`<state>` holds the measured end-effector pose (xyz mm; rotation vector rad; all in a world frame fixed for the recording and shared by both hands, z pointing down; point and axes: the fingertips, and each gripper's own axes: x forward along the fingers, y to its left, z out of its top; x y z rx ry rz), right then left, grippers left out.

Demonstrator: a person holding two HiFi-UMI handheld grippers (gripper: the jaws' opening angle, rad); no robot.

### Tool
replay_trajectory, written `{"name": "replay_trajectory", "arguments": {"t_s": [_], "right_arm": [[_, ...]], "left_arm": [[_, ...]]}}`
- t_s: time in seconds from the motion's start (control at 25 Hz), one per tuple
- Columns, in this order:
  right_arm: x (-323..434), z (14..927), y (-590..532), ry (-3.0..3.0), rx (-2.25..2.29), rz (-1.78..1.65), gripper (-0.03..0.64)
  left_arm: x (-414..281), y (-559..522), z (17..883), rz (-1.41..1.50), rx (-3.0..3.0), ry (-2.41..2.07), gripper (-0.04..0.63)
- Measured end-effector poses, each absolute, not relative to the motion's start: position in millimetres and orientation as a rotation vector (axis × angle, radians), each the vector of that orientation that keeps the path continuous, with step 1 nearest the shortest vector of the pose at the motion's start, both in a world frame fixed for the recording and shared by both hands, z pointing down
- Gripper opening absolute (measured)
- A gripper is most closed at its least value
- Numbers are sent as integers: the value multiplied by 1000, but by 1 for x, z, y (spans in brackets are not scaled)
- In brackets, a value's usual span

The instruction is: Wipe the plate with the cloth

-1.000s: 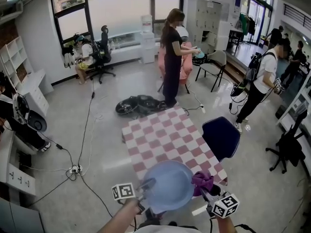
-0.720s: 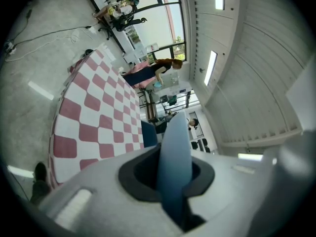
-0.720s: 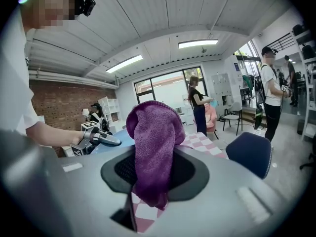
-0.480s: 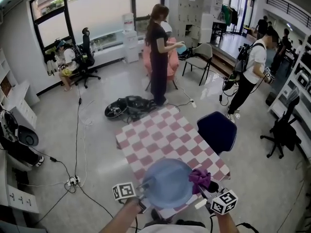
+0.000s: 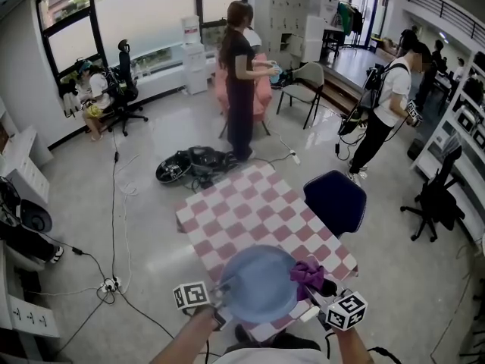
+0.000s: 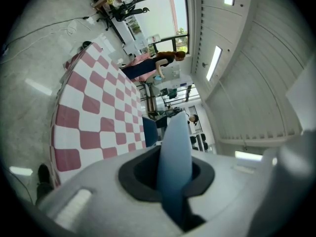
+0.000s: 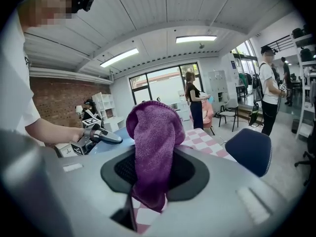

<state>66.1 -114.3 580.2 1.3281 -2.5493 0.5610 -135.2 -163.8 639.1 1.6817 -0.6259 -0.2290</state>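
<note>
The round blue plate (image 5: pixel 258 285) being clamped by the left hand-held gripper (image 5: pixel 226 288), the purple terry cloth (image 5: pixel 306 273) pinched by the right hand-held gripper (image 5: pixel 317 293) must next, it is judged, be swept across the plate.

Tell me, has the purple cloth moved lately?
Yes, slightly: the purple cloth in the right gripper edged left over the blue plate, away from the right corner of the checkered table.
</note>
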Motion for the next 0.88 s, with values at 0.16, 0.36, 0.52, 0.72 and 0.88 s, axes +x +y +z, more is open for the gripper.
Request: {"name": "replay_trajectory", "arguments": {"t_s": [0.16,0.36,0.52,0.72,0.88], "right_arm": [[68,585,-126,-2556,1302,560,129],[72,586,-142,-2525,1195,467,129],[73,591,-157,-2428,1092,305,132],[85,605,-171,-2276,1033,165,134],[91,623,-173,-2186,953,133,133]], "left_arm": [[-131,-172,640,-235,1681,-643,38],[-122,-178,632,-247,1682,-684,41],[-110,-185,626,-231,1724,-715,40],[-89,-190,625,-226,1749,-766,35],[-78,-194,624,-242,1748,-817,37]]}}
